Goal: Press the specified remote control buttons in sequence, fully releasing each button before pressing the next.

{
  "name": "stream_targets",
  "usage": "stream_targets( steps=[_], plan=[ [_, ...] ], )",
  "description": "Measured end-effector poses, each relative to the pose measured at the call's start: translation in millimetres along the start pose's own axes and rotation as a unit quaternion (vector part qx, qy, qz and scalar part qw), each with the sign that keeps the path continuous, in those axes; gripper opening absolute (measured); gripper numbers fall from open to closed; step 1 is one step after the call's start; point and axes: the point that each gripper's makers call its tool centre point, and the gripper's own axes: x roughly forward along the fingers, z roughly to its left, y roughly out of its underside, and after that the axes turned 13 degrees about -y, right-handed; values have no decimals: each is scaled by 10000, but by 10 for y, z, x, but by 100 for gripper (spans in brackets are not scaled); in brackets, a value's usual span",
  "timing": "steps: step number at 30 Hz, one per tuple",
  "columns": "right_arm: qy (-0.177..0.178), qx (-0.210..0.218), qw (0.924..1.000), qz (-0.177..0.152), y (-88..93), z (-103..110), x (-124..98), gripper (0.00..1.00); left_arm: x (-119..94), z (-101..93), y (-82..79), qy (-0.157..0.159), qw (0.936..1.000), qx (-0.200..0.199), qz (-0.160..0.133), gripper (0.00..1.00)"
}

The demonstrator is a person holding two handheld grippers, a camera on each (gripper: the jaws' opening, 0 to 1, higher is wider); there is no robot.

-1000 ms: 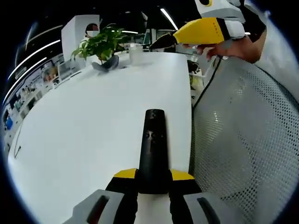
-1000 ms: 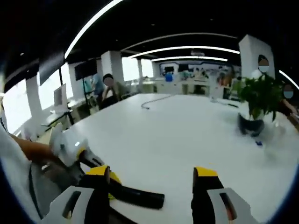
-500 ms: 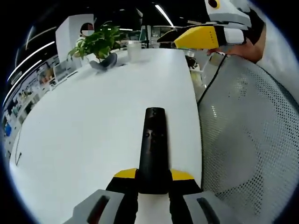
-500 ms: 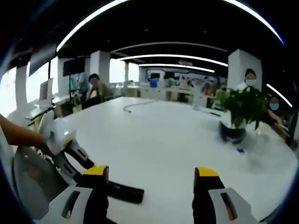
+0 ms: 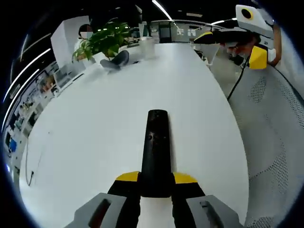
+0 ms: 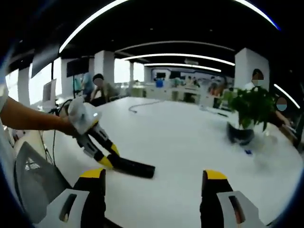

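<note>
— Where does the left gripper view look from?
— Low, close over the white worktop [image 5: 95, 118], facing along it toward the potted plant [image 5: 107, 42].
— And the right gripper view?
— From beside it, higher, sharing worktop and plant.

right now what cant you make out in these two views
- Remote: button markings too small to read in the left gripper view; its near end is hidden between the left gripper's jaws.
- Remote in the right gripper view: buttons blurred and edge-on.
- Potted plant: blurred in the right gripper view, pot details unclear.
- Right gripper: jaws cut off by the bottom edge.
</note>
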Motion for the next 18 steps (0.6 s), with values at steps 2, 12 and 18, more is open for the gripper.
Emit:
stream_targets(
  steps=[2, 12, 18],
  plan=[
    [-18, -2, 9999, 107, 35, 3, 18, 81, 31, 94, -2, -10, 10000, 46, 7, 23],
    [64, -63, 9996, 265, 92, -22, 18, 79, 233, 621, 75, -55, 9986, 490, 201, 23],
    [106, -89, 9990, 416, 142, -35, 31, 79, 333, 944, 115, -123, 9983, 512, 251, 23]
  ],
)
